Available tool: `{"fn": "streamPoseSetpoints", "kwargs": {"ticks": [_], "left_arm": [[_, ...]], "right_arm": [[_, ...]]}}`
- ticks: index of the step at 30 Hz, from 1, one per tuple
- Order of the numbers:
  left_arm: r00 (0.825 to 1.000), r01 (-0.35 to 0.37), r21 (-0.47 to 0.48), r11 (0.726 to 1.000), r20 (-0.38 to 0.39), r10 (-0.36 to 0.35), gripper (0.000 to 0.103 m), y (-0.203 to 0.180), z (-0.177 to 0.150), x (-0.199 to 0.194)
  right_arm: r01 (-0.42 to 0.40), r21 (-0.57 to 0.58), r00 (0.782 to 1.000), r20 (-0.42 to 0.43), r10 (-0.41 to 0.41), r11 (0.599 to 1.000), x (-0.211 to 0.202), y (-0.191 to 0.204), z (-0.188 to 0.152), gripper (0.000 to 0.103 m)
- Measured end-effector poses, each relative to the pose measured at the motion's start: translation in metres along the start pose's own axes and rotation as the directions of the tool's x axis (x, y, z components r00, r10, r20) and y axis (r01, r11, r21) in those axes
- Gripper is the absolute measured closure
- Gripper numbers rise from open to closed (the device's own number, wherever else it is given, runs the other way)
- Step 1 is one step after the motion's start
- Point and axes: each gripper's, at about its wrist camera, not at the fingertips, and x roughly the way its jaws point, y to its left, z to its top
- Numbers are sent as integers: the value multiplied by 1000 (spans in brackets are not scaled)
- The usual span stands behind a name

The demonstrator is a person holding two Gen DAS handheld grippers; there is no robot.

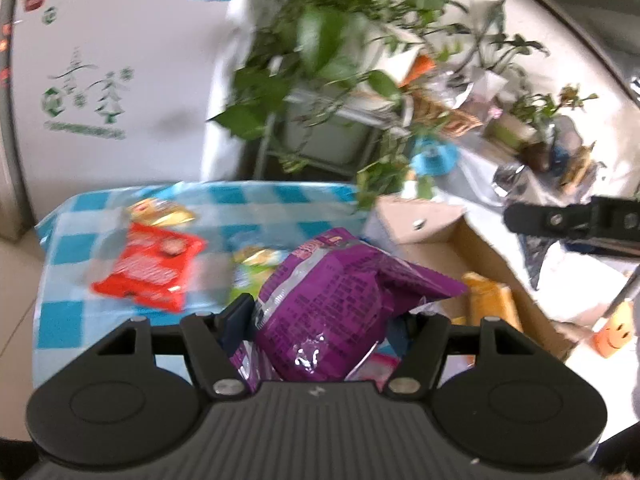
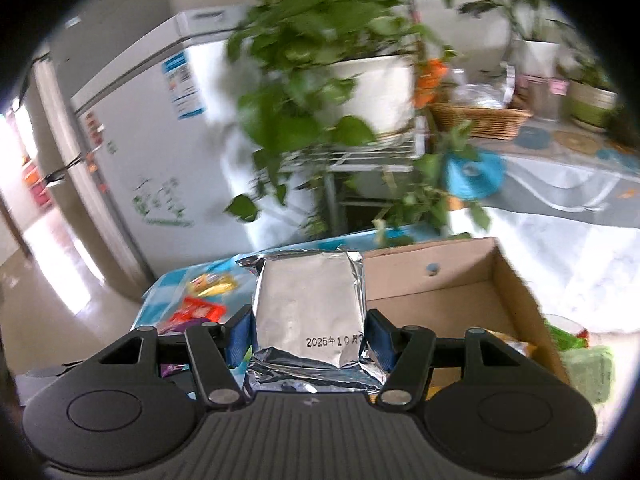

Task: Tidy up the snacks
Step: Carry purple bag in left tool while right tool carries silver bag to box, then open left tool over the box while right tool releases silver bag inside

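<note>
Snacks are split between both grippers and the checked cloth (image 1: 80, 312). The left gripper (image 1: 320, 316) pinches a purple bag (image 1: 332, 300) between its jaws, lifted clear of the cloth, probably so it can travel to the box (image 1: 472, 248) just to its right. The right gripper (image 2: 308, 332) clamps a silver pack (image 2: 310, 312) by its flat sides, upright and raised near the box's open side (image 2: 440, 300), likely for the same drop. A red pack (image 1: 148, 268) and a yellow one (image 1: 164, 212) lie on the cloth, apparently awaiting sorting. An orange-yellow pack (image 1: 490, 300) already sits in the box.
</note>
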Motion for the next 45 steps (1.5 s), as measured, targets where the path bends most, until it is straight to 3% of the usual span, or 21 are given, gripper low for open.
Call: {"fn": "streamPoseSetpoints", "kwargs": {"ticks": [9, 23, 29, 33, 35, 38, 45], "left_arm": [[994, 106, 24, 994, 7, -106, 36, -52, 18, 16], [978, 200, 69, 977, -68, -196, 36, -122, 13, 64], [974, 209, 79, 975, -106, -200, 36, -135, 4, 78], [977, 198, 100, 975, -94, -189, 26, -141, 5, 76], [975, 207, 91, 974, -95, -199, 24, -138, 7, 74], [979, 196, 95, 976, -73, -190, 14, -135, 12, 68], [979, 199, 81, 977, -59, -195, 12, -124, 25, 58]], "right_arm": [[56, 114, 997, 51, -62, 992, -17, -46, 7, 37], [156, 261, 987, -6, -160, 953, -6, -87, 12, 37], [177, 341, 984, -27, -179, 923, -1, -103, 12, 37], [189, 382, 981, -41, -188, 905, 4, -108, 11, 35], [176, 400, 983, -29, -180, 900, 2, -109, 11, 27], [161, 419, 985, -19, -169, 893, 1, -110, 12, 25], [137, 432, 989, -10, -147, 892, 2, -110, 12, 23]]}}
